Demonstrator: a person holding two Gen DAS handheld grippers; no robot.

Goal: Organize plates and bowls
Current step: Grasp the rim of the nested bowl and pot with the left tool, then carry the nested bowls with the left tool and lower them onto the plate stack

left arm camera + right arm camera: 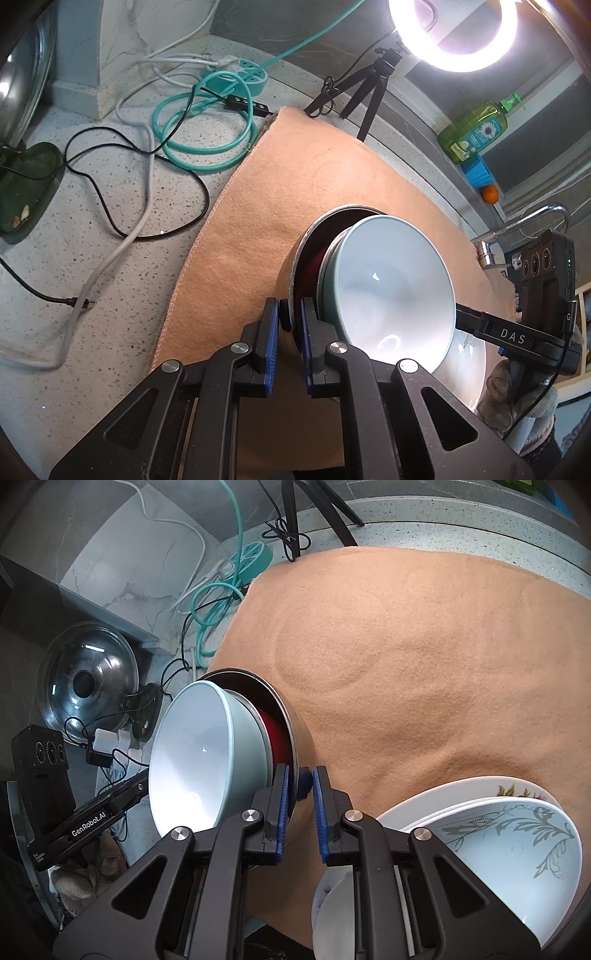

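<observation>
Both grippers grip the rim of one metal bowl (291, 266), from opposite sides. The bowl is dark outside, red inside, and tilted on edge above a peach cloth (280, 192) spread over the speckled surface (110, 221).

Left gripper (290, 314): blue-padded fingers (269, 332) pressed nearly together, pinching the metal rim between them.

Right gripper (300, 788): fingers (320, 812) likewise close together, pinching the same rim at a small blue knob on the edge.

A pale blue bowl (391, 291) nests inside the metal bowl, tilted with it, its white interior facing out and catching glare.

Right wrist view, lower right: a stack of dishes on the cloth, namely a white plate (461, 794) with a flower print, and on it a light bowl (517, 853) with a grey leaf pattern. Another white dish below them, partly hidden behind the gripper.

Off the cloth: tangled cables, a teal power strip (243, 74), a small tripod (373, 88), a lit ring lamp (454, 33), a green soap bottle (476, 129), a glass pot lid (88, 675) leaning at the wall.
</observation>
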